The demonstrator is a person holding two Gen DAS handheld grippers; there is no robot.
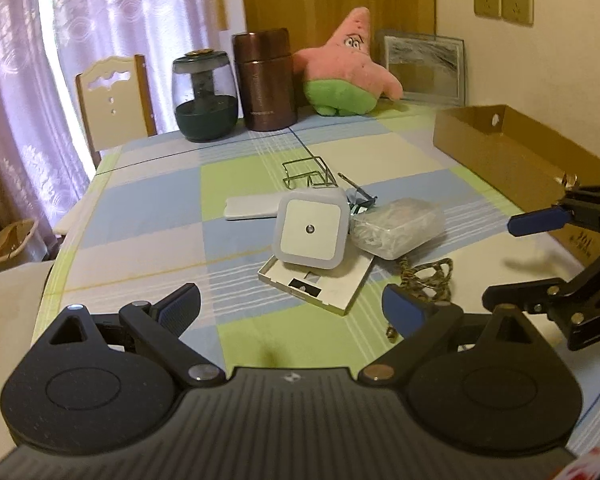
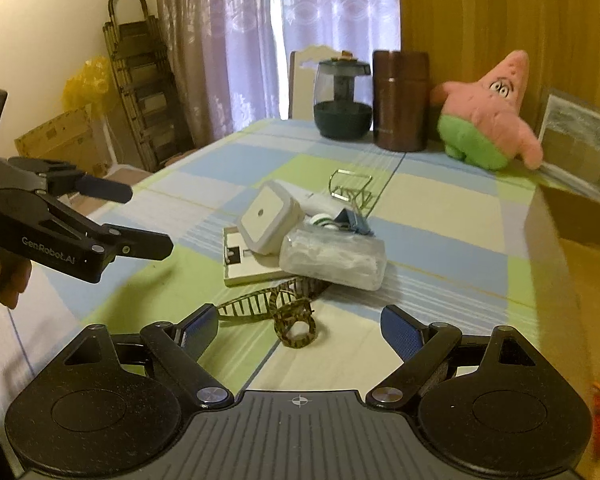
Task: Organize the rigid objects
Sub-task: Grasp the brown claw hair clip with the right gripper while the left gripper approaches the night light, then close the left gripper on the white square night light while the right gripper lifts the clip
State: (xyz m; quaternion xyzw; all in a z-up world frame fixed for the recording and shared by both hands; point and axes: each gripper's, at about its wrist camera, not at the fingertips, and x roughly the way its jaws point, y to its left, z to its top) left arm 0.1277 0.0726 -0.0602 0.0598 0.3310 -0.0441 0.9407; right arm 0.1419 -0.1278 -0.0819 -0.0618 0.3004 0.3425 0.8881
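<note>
Both your left gripper [image 1: 292, 306] and right gripper [image 2: 300, 326] are wide open and hold nothing. The little pile sits mid-table, with the white square light [image 1: 311, 227] on top. Come down slowly and pinch just one thing, then carry it to the cardboard box [image 1: 512, 152].

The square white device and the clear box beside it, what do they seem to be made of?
The square white device looks like matte plastic: rounded corners, even white face, no glare. The clear box seems to be thin transparent plastic, slightly cloudy and glossy; pale contents show through, but what they are I cannot tell.
</note>
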